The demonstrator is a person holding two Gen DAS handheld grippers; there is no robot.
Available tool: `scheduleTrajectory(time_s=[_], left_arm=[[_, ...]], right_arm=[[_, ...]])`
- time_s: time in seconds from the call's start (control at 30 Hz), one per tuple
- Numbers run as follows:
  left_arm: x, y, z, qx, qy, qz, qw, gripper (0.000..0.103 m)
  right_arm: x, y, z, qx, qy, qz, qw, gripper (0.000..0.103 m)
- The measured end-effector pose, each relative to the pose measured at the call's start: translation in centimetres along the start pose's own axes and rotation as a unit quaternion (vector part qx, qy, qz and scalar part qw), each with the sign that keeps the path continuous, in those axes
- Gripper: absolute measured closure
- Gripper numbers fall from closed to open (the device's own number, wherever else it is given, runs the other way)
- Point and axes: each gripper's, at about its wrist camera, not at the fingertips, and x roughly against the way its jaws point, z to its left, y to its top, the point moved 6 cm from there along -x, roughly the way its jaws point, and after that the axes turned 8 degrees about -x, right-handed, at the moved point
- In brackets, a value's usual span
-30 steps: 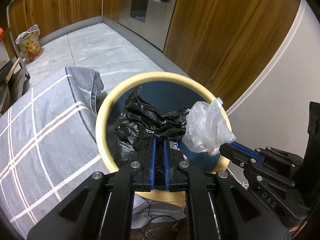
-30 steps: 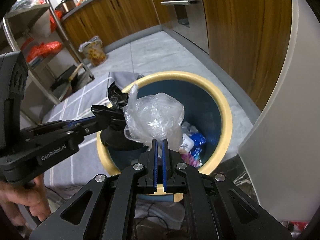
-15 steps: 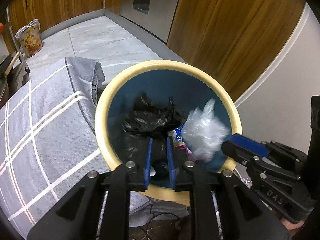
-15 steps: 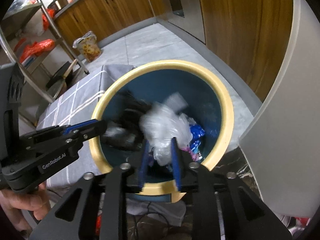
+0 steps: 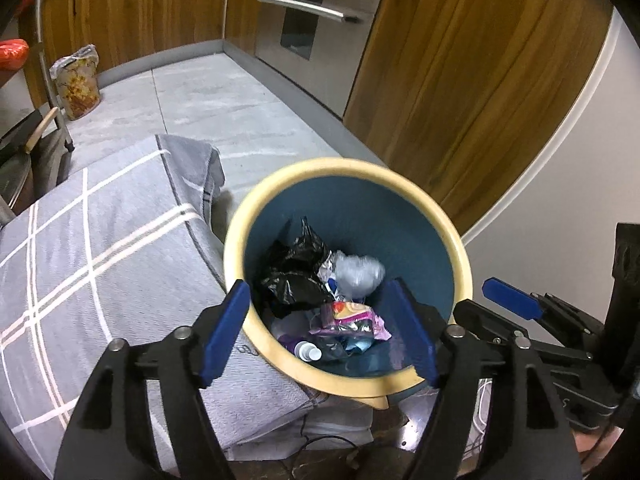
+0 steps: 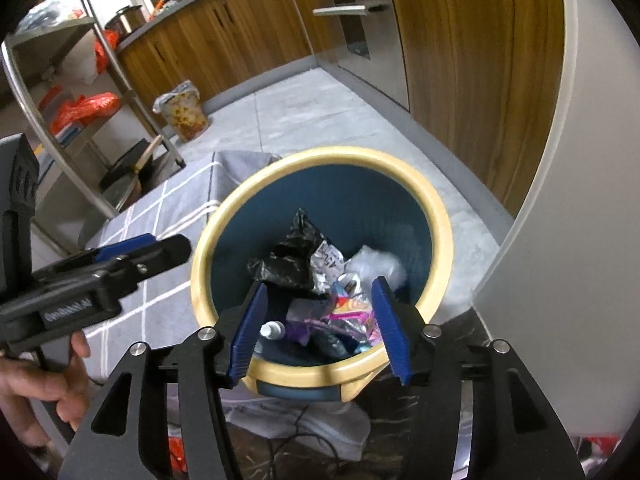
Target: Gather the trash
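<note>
The left tool (image 5: 320, 332) and the right tool (image 6: 320, 330) both stand with flat blue ribbed pads apart, jaws just having been opening, nothing between them. Both hang over a round bin (image 5: 460, 256) with a smooth cream rim and dark blue inner wall. Inside lie a crumpled black plastic bag (image 5: 292, 276), a clear crinkled bag (image 5: 358, 272), shiny pink wrappers (image 6: 352, 312) and a small white bottle cap (image 6: 273, 329). Beside the bin is a grey cloth with white checks (image 5: 100, 248). Only the right view shows a hand (image 6: 36, 396) gripping the left tool's handle, whose white lettering is blurred, and a metal shelf rack (image 6: 60, 92).
</note>
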Motion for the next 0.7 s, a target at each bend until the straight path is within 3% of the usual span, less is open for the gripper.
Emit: scheduleTrajectory(time_s=[0.23, 0.5, 0.7], left_arm=[[3.1, 0.2, 0.5, 0.000, 0.013, -0.031, 0.9994, 0.013], [6.8, -0.3, 0.5, -0.012, 0.039, -0.072, 0.9966, 0.006], [9.8, -1.4, -0.7, -0.011, 0.038, -0.097, 0.9945, 0.006]], right_arm=[[3.2, -0.1, 0.3, 0.017, 0.006, -0.052, 0.998, 0.027], [6.1, -0.5, 0.1, 0.023, 0.004, -0.099, 0.995, 0.018], [8.0, -1.4, 0.4, 0.026, 0.004, -0.132, 0.991, 0.012]])
